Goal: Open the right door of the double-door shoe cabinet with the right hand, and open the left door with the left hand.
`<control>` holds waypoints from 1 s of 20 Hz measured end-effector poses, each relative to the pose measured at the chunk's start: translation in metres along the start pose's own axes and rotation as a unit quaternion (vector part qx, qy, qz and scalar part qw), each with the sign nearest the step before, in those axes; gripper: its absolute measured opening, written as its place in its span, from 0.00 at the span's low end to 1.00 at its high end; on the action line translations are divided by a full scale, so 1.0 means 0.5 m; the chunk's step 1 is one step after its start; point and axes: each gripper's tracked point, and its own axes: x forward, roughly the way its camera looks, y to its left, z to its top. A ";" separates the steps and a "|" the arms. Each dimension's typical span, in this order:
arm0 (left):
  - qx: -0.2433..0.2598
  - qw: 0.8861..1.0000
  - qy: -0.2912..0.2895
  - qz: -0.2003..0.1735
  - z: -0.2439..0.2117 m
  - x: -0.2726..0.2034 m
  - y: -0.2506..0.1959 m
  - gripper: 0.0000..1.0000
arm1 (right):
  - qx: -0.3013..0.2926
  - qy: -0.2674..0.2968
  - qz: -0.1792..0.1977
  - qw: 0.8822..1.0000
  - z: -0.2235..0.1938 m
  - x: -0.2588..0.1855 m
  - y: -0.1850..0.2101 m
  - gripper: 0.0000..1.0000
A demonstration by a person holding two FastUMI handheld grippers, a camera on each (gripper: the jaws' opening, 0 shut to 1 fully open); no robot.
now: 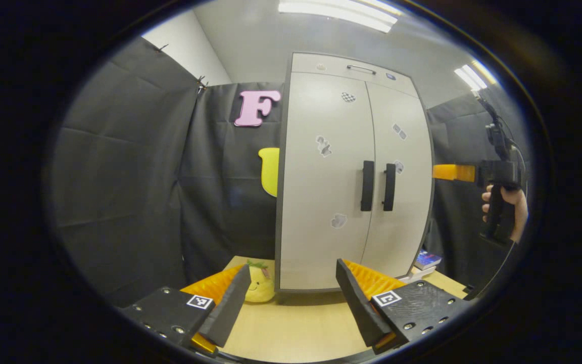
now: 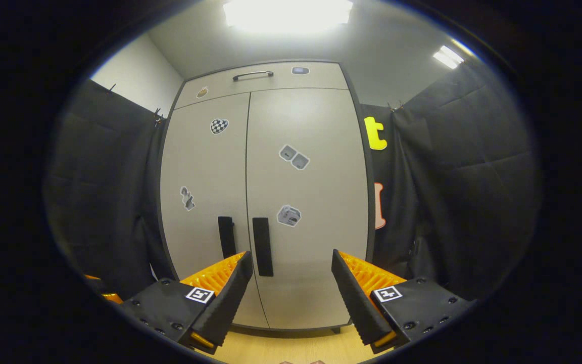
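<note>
Ribbed pads on right gripper [image 2: 290,288] spread wide, holding nothing — right door handle [image 2: 262,246] ahead, just left of centre between fingers, long axis vertical, not yet touched. Nearer of the two grippers to cabinet, judging by door size in right gripper view. Left gripper [image 1: 291,298] also wide open, empty, farther back over wooden tabletop [image 1: 291,328]. Left door handle [image 1: 367,185] up and right of it, vertical. Shoe cabinet [image 1: 321,202] doors both closed.

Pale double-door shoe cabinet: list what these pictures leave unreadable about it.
- Inside of the pale double-door shoe cabinet: hidden behind both shut doors, in both views.
- Small stickers on the doors: too small to identify.
- Yellow plush toy, left gripper view: partly covered by the left tongs and the cabinet's corner.
</note>
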 end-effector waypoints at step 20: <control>0.005 0.999 0.044 0.015 -0.068 0.052 0.086 0.98 | 0.005 0.019 -0.015 1.000 -0.037 0.274 0.069 0.94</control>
